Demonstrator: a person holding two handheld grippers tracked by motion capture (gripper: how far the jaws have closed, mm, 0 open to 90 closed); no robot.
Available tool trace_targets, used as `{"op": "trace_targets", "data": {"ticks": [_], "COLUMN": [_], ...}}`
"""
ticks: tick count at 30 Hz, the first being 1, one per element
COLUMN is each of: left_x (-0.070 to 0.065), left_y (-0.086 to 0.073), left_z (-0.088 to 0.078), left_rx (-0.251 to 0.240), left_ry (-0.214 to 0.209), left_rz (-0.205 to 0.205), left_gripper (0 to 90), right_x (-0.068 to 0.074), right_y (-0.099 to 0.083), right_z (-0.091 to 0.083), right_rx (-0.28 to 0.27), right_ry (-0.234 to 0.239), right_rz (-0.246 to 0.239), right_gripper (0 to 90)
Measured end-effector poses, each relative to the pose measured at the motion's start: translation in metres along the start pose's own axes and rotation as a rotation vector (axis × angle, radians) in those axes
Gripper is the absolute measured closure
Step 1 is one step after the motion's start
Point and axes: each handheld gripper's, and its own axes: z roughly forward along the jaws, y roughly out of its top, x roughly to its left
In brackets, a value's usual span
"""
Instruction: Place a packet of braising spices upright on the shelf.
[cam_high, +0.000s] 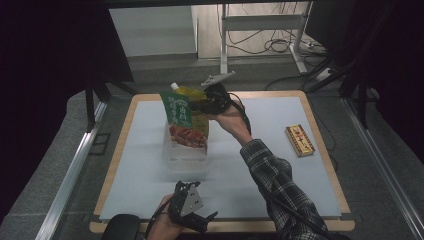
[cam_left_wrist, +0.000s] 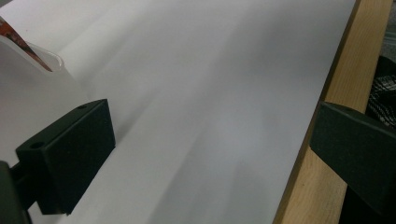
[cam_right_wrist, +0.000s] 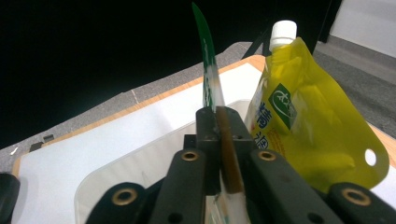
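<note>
My right gripper (cam_high: 207, 107) is shut on the edge of a flat green and red snack packet (cam_high: 181, 120), holding it upright over a clear plastic bin (cam_high: 172, 155) in the middle of the white mat. In the right gripper view the packet (cam_right_wrist: 208, 74) rises edge-on from between the closed jaws of that gripper (cam_right_wrist: 218, 119). A yellow spout pouch (cam_right_wrist: 303, 126) with a white cap stands just beside it, seemingly at the bin's far end (cam_high: 192, 92). My left gripper (cam_high: 202, 219) rests low at the table's front edge, open and holding nothing (cam_left_wrist: 210, 140).
A small red and yellow box (cam_high: 299, 140) lies on the mat at the right. The mat's wooden border (cam_left_wrist: 327, 121) runs close beside the left gripper. A corner of the clear bin (cam_left_wrist: 42, 53) shows ahead of it. Table legs and cables stand beyond the far edge.
</note>
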Motion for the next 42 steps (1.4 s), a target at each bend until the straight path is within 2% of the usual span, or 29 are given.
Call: {"op": "trace_targets", "data": {"ticks": [3,10,14,18,23,29,36,42], "left_x": [0.0,0.0,-0.001,0.0,0.0,0.0,0.0,0.0], "left_y": [0.0,0.0,0.0,0.0,0.0,0.0,0.0,0.0], "left_z": [0.0,0.001,0.001,0.001,0.001,0.001,0.001,0.002], "left_rx": [0.001,0.0,0.001,-0.001,-0.002,-0.003,-0.004,-0.005], "left_ry": [0.001,0.002,0.0,0.001,0.001,0.002,0.001,0.0], "left_rz": [-0.001,0.0,0.001,-0.001,0.001,-0.001,-0.001,-0.001], "left_gripper": [0.0,0.0,0.0,0.0,0.0,0.0,0.0,0.0], "right_x": [0.0,0.003,0.004,0.003,-0.001,-0.002,0.002,0.003], "right_y": [0.0,0.001,-0.002,-0.006,-0.012,-0.02,-0.029,-0.038], "right_z": [-0.004,-0.018,-0.022,-0.027,-0.033,-0.038,-0.044,-0.052], "right_rx": [-0.013,-0.021,0.0,0.009,0.004,0.011,0.021,0.005], "right_ry": [-0.002,-0.043,-0.073,-0.098,-0.103,-0.122,-0.144,-0.151], "right_rz": [0.001,-0.02,-0.036,-0.032,-0.006,-0.013,-0.046,-0.047], "right_gripper": [75.3,55.1,46.9,39.6,33.1,26.5,21.0,18.0]}}
